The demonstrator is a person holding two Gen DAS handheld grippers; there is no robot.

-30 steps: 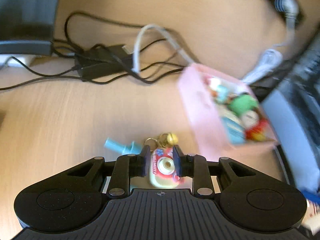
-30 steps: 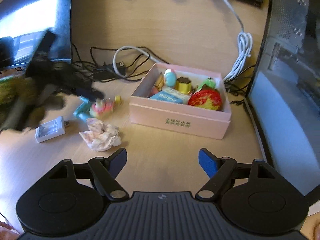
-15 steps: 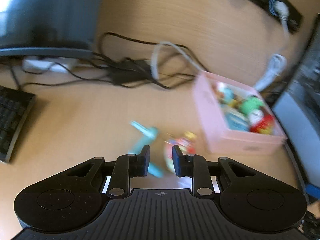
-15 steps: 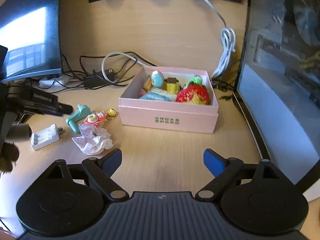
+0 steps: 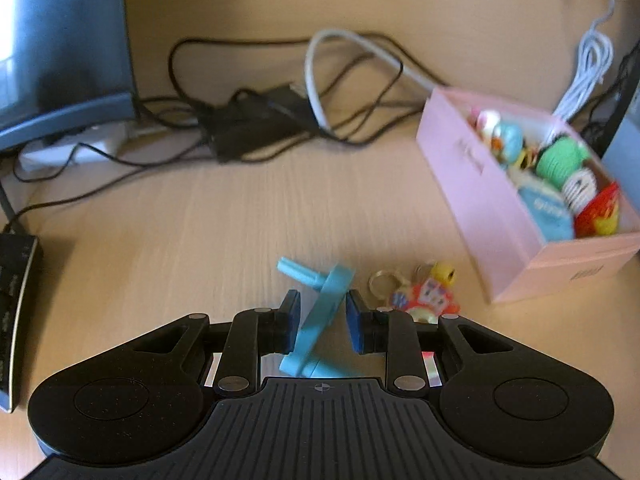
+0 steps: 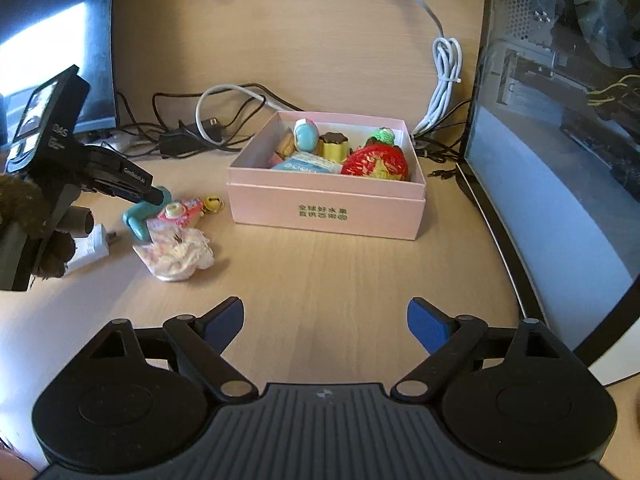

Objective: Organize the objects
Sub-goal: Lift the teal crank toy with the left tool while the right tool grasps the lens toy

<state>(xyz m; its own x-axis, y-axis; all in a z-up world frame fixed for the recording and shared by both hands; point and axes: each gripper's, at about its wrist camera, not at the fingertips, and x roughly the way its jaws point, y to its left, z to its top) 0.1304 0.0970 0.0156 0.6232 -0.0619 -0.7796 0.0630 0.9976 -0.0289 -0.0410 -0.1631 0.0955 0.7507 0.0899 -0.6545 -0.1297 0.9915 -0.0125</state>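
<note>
Two grippers: left gripper [image 5: 320, 322] jaws parted narrowly, straddling teal plastic piece [image 5: 320, 312], lower centre, pads apparently untouching. Centre on flat bar before clamping. Right gripper [image 6: 325, 324] wide, empty. Pink box [image 5: 496, 216] right.

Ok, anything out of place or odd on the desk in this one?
Yes. Four things lie loose on the desk left of the pink box instead of inside it: a teal plastic piece between the left gripper pads, a toy camera keychain, a crumpled wrapper, a white charger. The cables behind are tangled.
</note>
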